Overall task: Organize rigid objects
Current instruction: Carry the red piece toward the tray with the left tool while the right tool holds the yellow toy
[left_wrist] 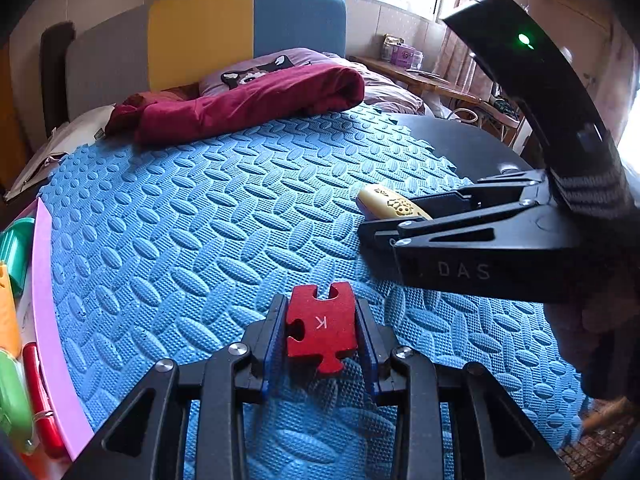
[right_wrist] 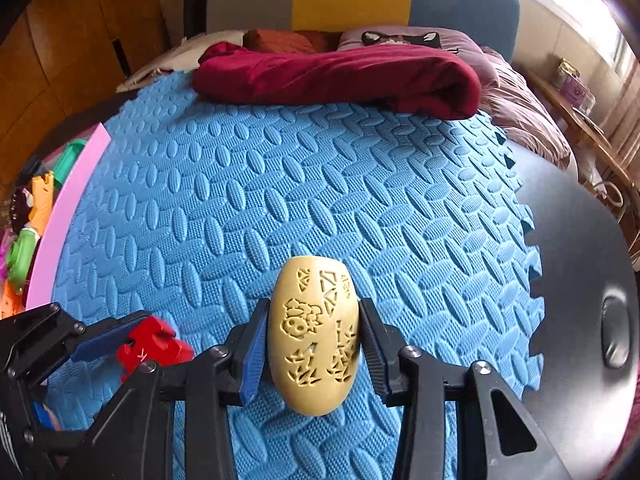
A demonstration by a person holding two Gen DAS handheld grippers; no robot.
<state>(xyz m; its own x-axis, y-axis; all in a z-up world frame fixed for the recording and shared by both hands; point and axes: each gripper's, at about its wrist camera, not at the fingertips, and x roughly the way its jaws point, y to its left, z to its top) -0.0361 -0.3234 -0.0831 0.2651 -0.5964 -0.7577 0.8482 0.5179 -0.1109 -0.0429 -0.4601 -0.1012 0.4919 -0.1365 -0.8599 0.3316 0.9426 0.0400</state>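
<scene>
A red puzzle piece marked K sits between the blue pads of my left gripper, which is shut on it just above the blue foam mat. To its right, my right gripper holds a yellow carved oval block. In the right wrist view the block fills the gap of the right gripper, and both pads touch its sides. The left gripper with the red piece shows at the lower left there.
A pink-edged tray with several colourful toys lies along the mat's left side. A dark red cloth is bunched at the mat's far edge, before a pillow and headboard. Bare black tabletop lies right of the mat.
</scene>
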